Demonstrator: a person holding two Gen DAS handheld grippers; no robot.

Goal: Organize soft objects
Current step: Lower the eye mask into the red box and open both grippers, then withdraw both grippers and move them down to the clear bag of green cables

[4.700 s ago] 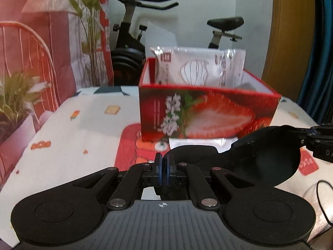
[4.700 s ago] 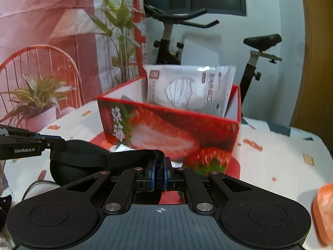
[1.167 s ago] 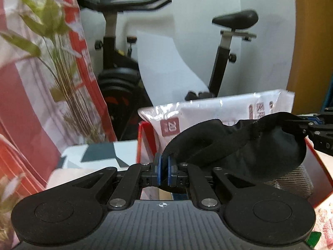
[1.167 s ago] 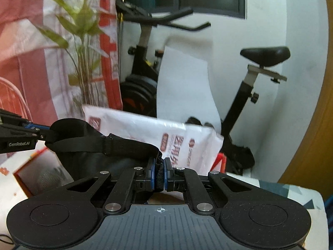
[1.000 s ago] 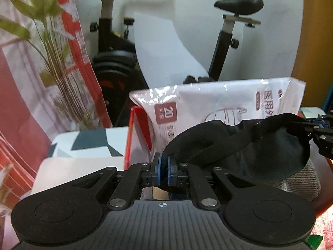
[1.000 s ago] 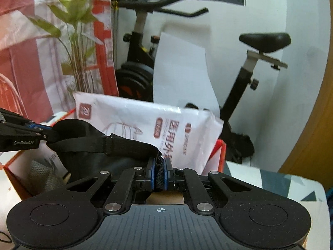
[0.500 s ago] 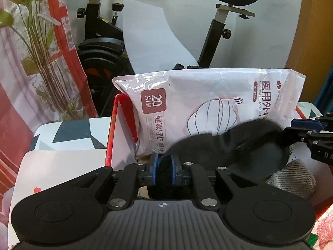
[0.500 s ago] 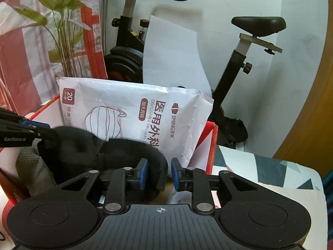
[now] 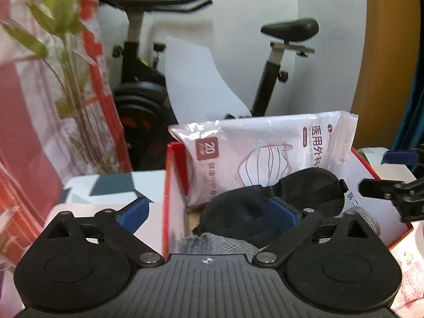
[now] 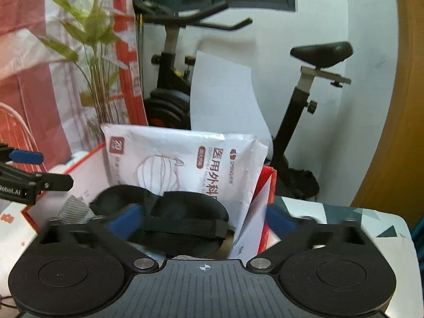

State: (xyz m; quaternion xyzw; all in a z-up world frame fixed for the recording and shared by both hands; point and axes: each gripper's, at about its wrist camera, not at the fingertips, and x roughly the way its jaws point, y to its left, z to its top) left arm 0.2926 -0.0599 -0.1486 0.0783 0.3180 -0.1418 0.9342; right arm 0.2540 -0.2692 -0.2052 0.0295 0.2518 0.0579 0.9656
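Both jaws have just been opening: the left gripper and right gripper are standing wide, gripping nothing, and the eye mask is lying released inside the box, against the mask pack, so this item looks stowed

The black eye mask covers most of the grey knitted cloth beneath it. The mask packet hides the red box's back wall (its small print too blurred to read).
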